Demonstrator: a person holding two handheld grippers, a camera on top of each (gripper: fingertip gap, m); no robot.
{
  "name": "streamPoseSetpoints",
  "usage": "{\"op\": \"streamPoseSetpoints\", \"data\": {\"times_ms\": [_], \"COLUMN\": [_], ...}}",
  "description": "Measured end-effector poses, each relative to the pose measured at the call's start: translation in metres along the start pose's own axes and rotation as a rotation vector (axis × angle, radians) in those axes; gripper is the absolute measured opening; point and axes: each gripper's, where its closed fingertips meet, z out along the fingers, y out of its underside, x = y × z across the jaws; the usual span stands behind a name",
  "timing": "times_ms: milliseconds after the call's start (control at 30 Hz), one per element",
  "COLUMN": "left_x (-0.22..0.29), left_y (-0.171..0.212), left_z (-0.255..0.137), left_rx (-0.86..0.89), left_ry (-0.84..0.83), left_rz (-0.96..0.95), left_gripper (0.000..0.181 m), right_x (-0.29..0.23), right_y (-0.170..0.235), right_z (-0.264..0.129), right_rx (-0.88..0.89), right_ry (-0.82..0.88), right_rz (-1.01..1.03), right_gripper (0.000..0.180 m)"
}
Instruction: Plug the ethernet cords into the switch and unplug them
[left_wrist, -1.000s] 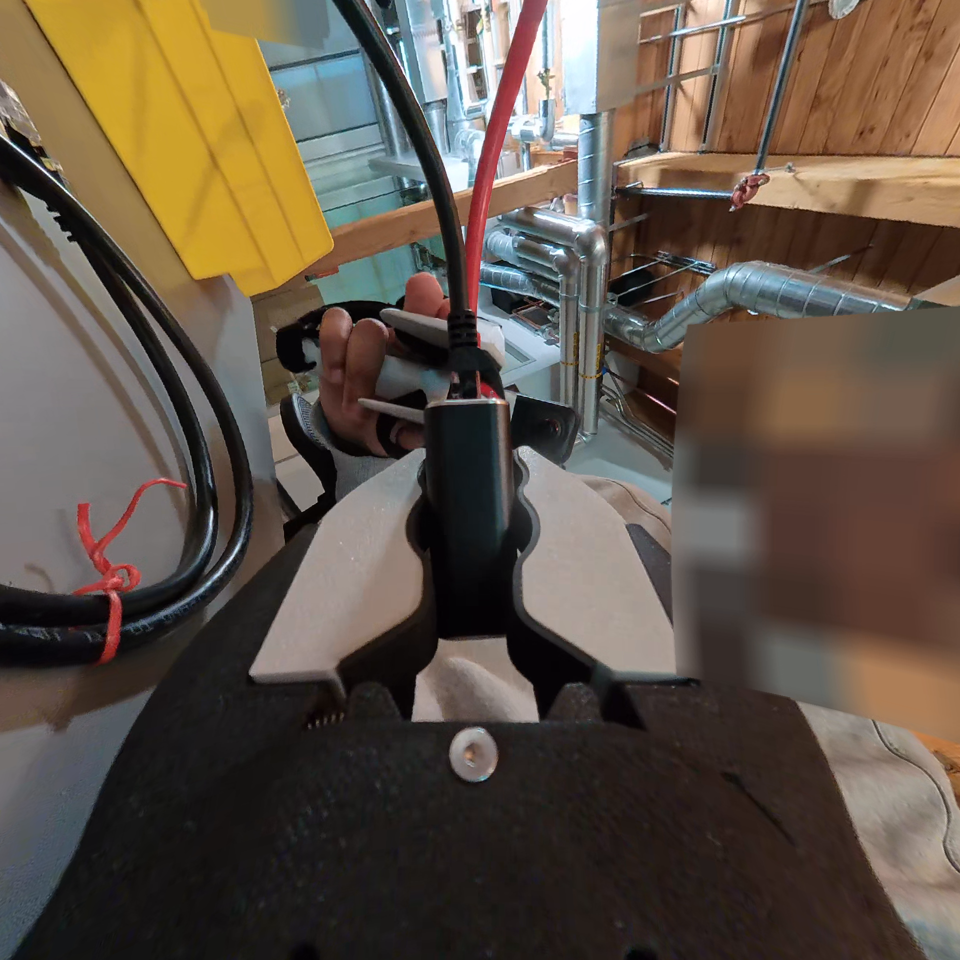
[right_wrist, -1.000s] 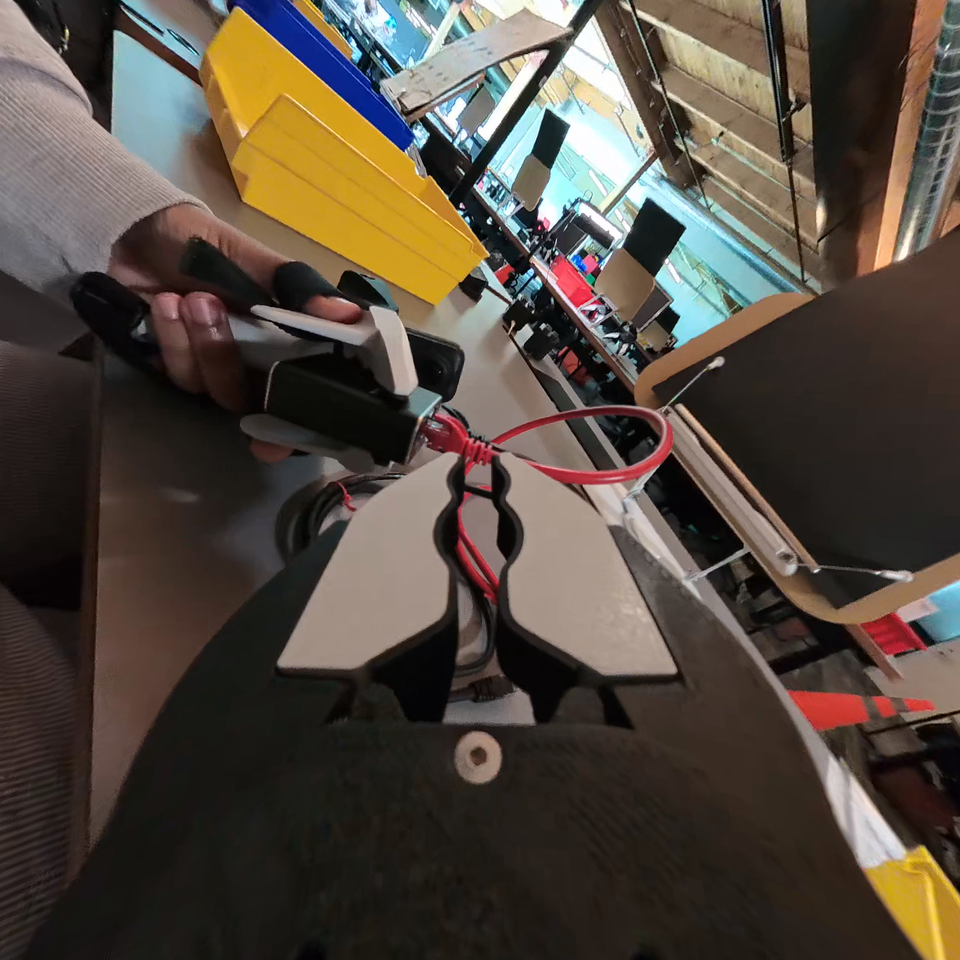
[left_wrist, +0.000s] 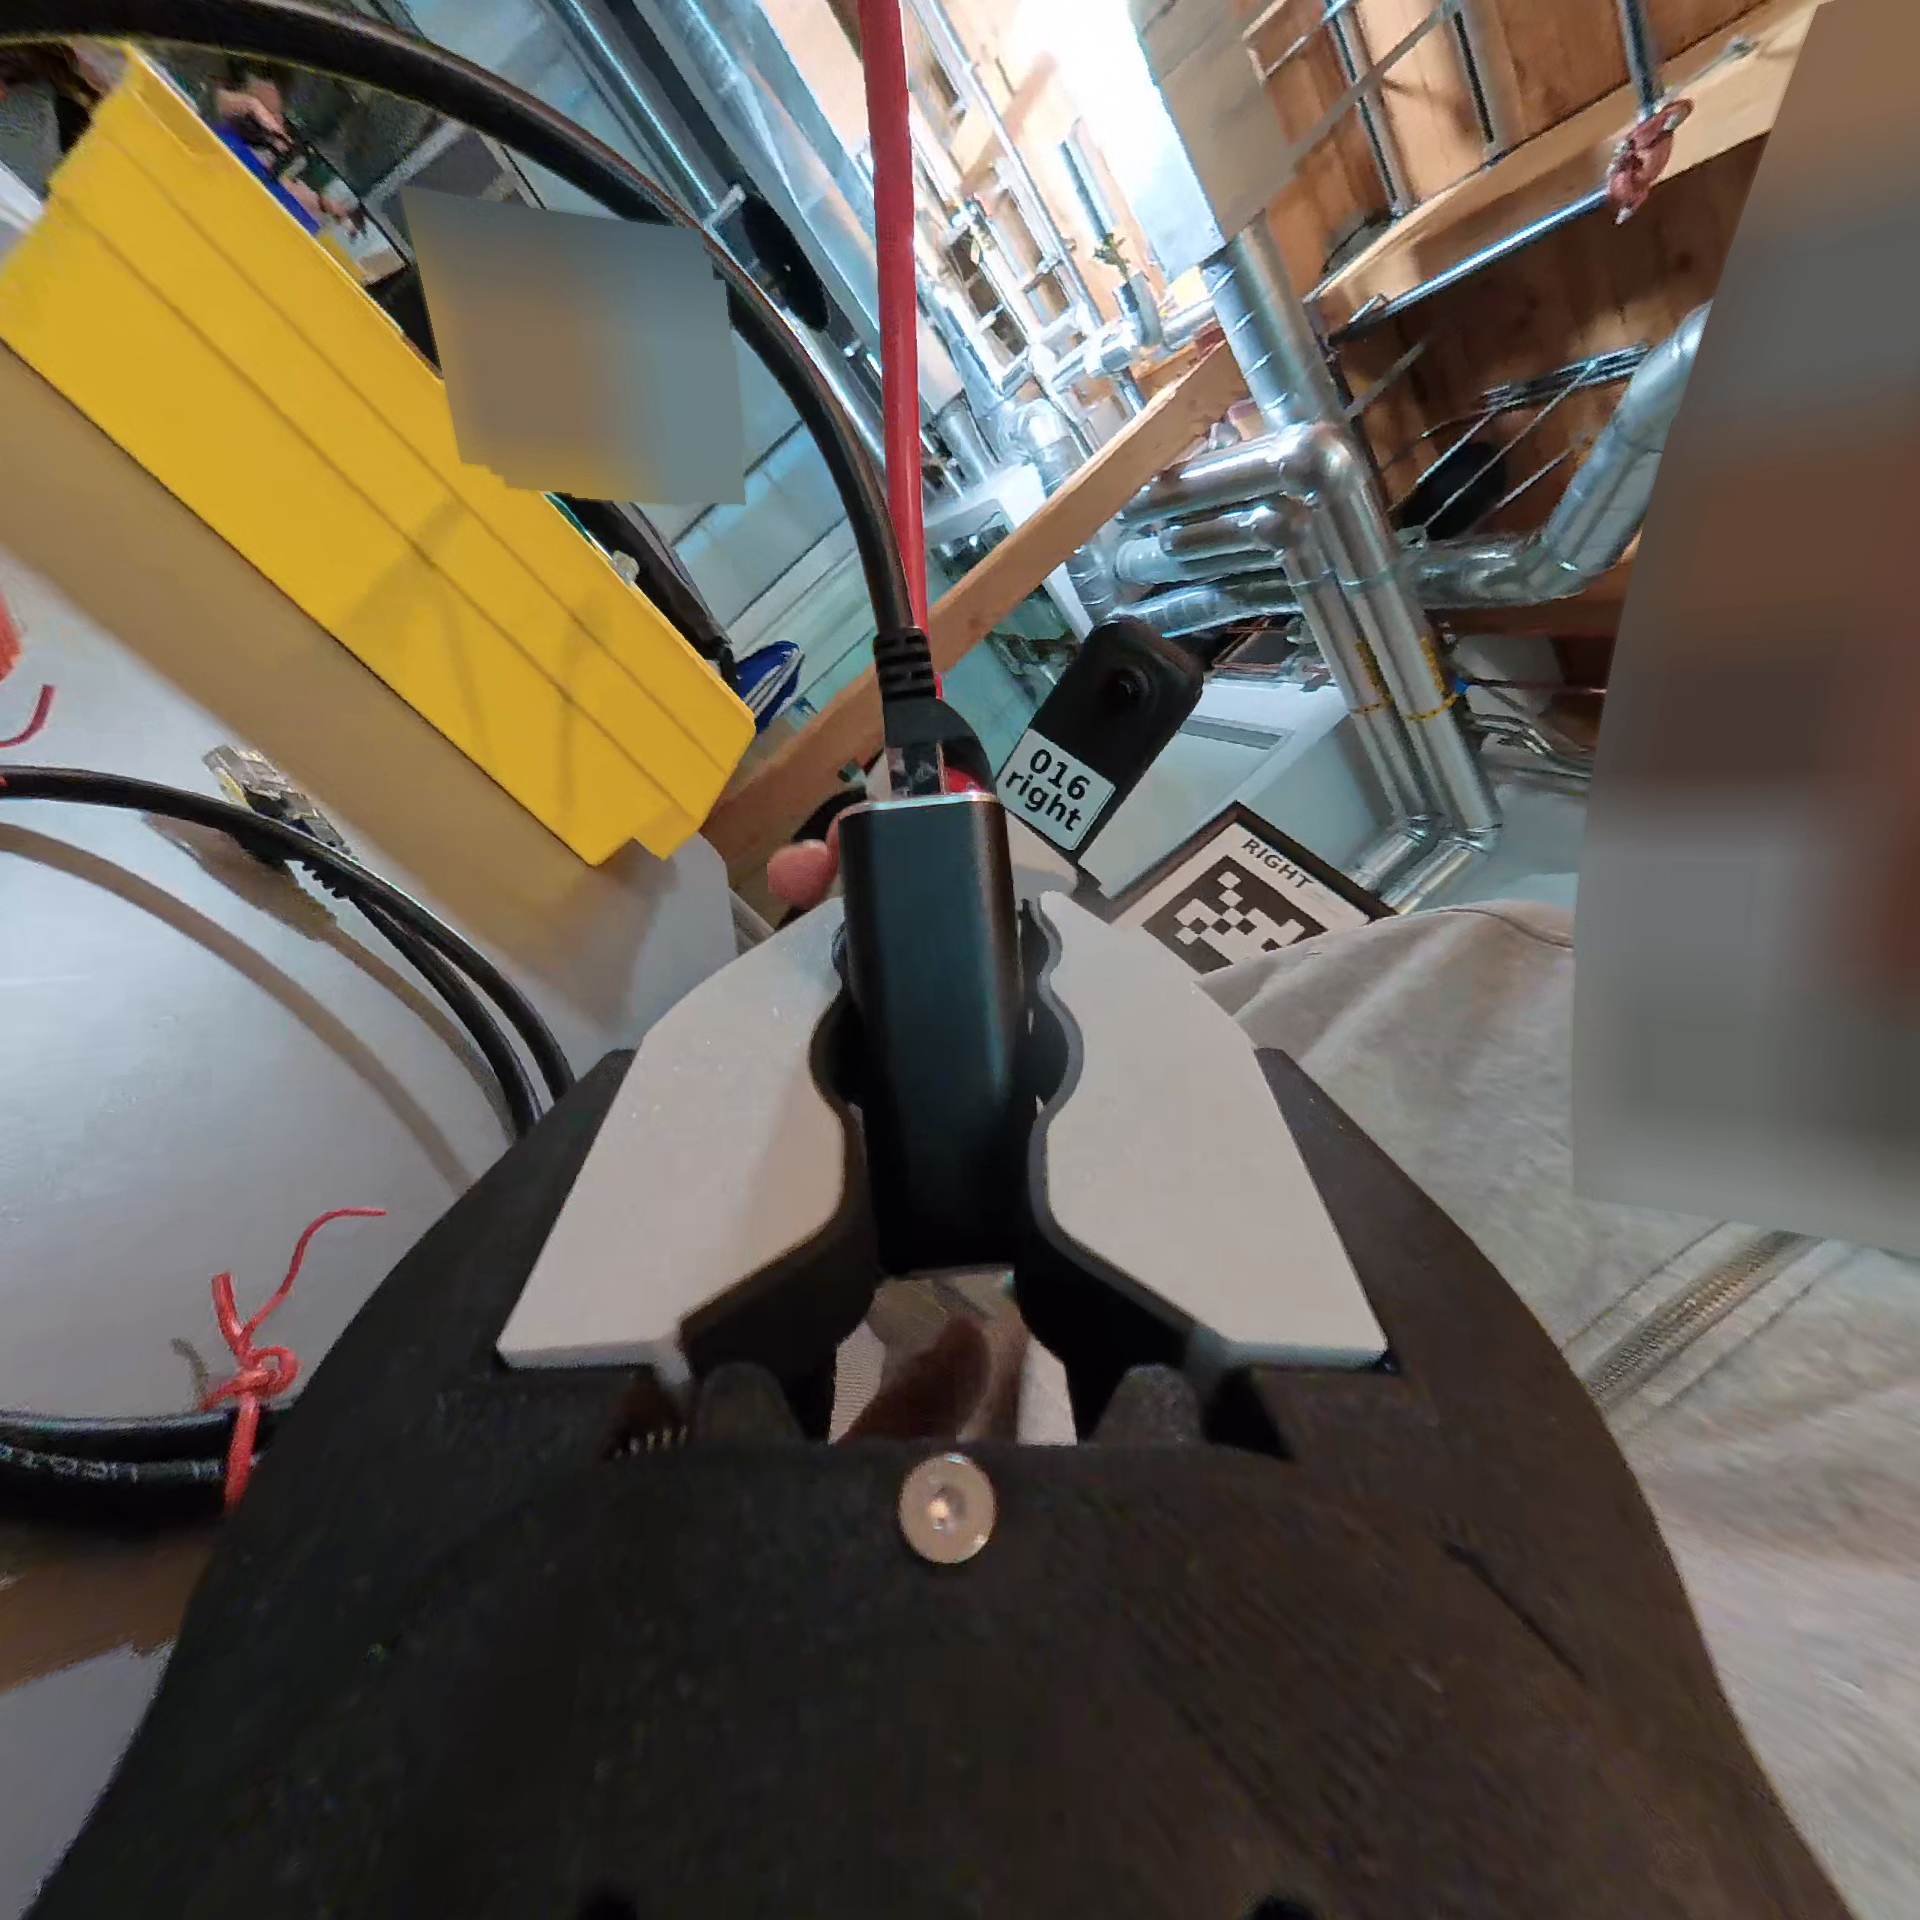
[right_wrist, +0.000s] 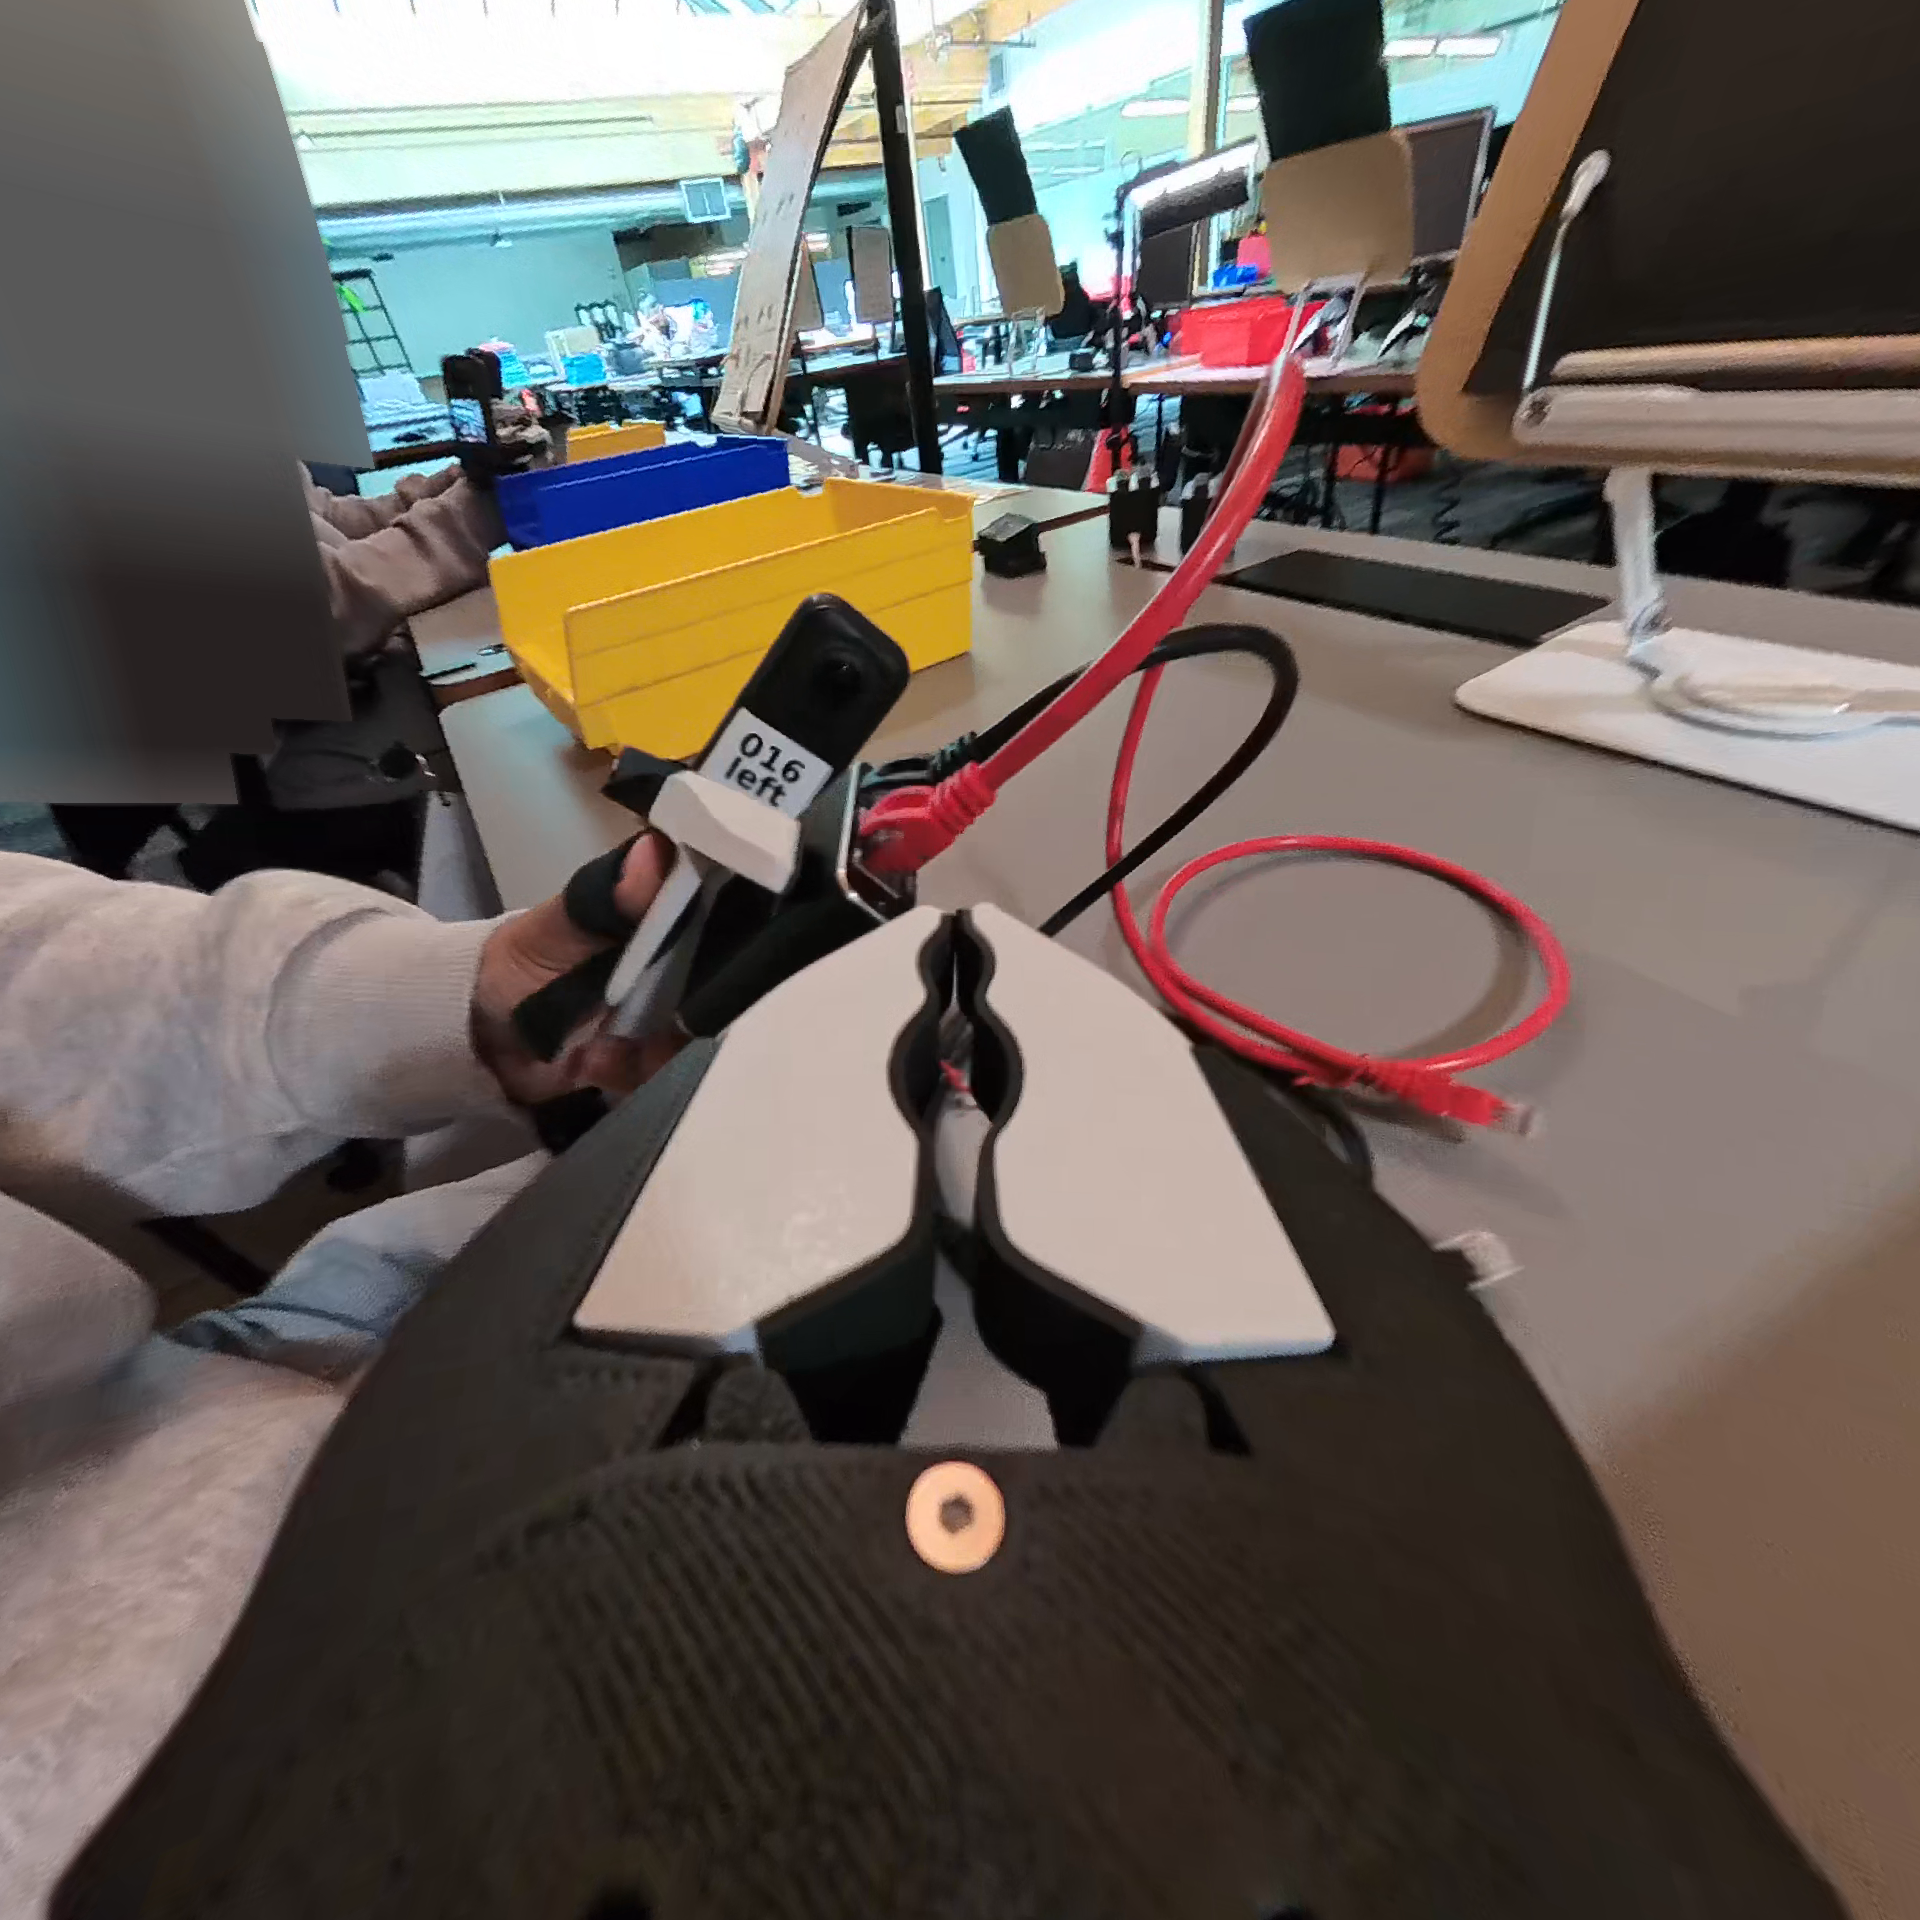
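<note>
Ethernet switch (left_wrist: 928, 1023), clamped in your left gripper (left_wrist: 940, 1049) above the bench (right_wrist: 1558, 831), already carries the red cord (left_wrist: 896, 343) and black cord (left_wrist: 790, 343), while your right gripper (right_wrist: 954, 1023), fingers pressed together on nothing visible, has unplugging ahead.

The right gripper (right_wrist: 954, 920) fills the near foreground, its grey fingers pressed together on nothing. Just beyond, left of centre, the left gripper (right_wrist: 831, 873) clamps the small black switch box (right_wrist: 871, 831), with a red ethernet cord (right_wrist: 1164, 623) and a black cord (right_wrist: 1236, 665) plugged in. Yellow plastic bin (right_wrist: 748, 592) sits farther left on the grey table (right_wrist: 1714, 1039).
</note>
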Motion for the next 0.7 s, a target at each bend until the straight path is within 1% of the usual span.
{"op": "streamPoseSetpoints", "data": {"times_ms": [33, 200, 267, 300, 433, 700], "left_x": [-0.001, -0.003, -0.005, -0.006, -0.006, -0.008], "left_y": [0.000, 0.004, 0.007, 0.009, 0.016, 0.016], "left_z": [0.001, 0.007, 0.010, 0.012, 0.019, 0.021], "left_rx": [0.006, -0.006, -0.016, -0.026, -0.052, -0.040], "left_ry": [-0.010, -0.050, -0.066, -0.078, -0.091, -0.099], "left_rz": [0.014, 0.063, 0.081, 0.090, 0.115, 0.110], "left_gripper": [0.027, 0.027, 0.026, 0.026, 0.026, 0.026], "right_x": [-0.004, -0.010, -0.004, -0.001, 0.000, -0.001], "right_y": [0.001, 0.001, 0.001, 0.001, 0.003, 0.004], "right_z": [0.001, 0.000, -0.001, -0.001, 0.000, 0.002], "right_rx": [0.001, 0.068, 0.090, 0.097, 0.100, 0.105], "right_ry": [-0.025, -0.136, -0.151, -0.156, -0.172, -0.196], "right_rz": [0.041, 0.367, 0.448, 0.470, 0.513, 0.530], "right_gripper": [0.000, 0.000, 0.015, 0.021, 0.025, 0.021]}}
